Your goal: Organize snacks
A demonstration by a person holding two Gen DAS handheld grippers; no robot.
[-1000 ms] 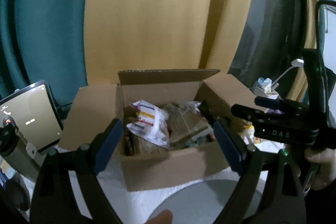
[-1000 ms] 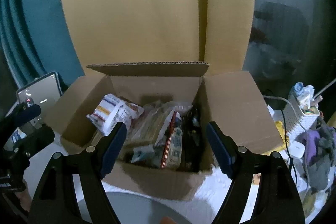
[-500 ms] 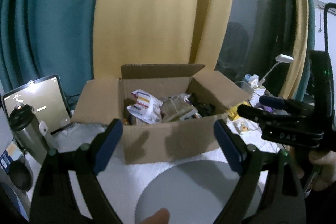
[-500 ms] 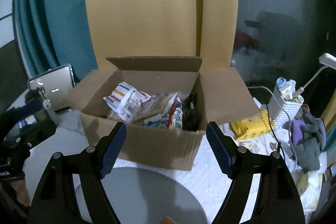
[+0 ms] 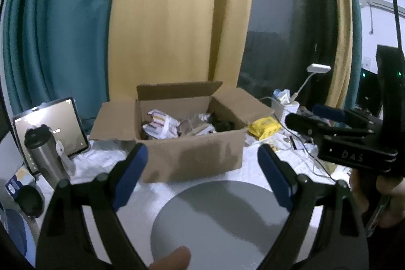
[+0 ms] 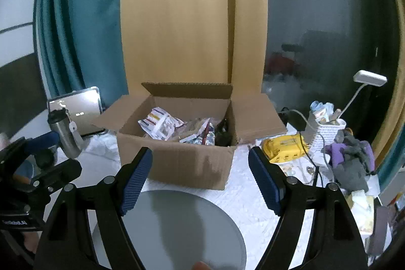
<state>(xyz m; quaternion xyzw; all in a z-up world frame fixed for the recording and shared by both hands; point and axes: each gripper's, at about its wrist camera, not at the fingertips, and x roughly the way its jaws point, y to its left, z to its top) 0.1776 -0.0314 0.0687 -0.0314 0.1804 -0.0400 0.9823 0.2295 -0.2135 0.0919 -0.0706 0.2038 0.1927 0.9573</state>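
Left wrist view: the cardboard box (image 5: 192, 156) is sitting at mid-frame, beyond the left tongs (image 5: 202, 168), its near wall showing between the two blue pads (image 5: 130, 173) without touching either. The snack packets (image 5: 162, 124) are lying inside it, a white striped one uppermost at the box's left. A round grey plate (image 5: 220, 219) is lying on the white surface (image 5: 101, 161) in the lower middle, under and between the fingers, with bare room around it. At the left a steel flask (image 5: 44, 156) is standing in front of a lit tablet (image 5: 50, 128); at the right a yellow packet (image 5: 264, 127) is lying beside the box flap. The left tongs are standing wide apart and gripping nothing. The right tongs (image 5: 336, 133) are reaching in from the right edge, also empty.

Right wrist view: the box (image 6: 187, 163) is again sitting past the right tongs (image 6: 200, 179), near wall between the pads, untouched. The packets (image 6: 162, 125) are crowding its inside. The plate (image 6: 177, 229) is filling the lower middle, close to the box's near wall. Clutter is crowding the right: the yellow packet (image 6: 283, 148), a white holder (image 6: 326, 130), grey and purple cloth (image 6: 351, 158). The right tongs are gaping wide, holding nothing. The left tongs (image 6: 30, 166) are showing at the left edge.
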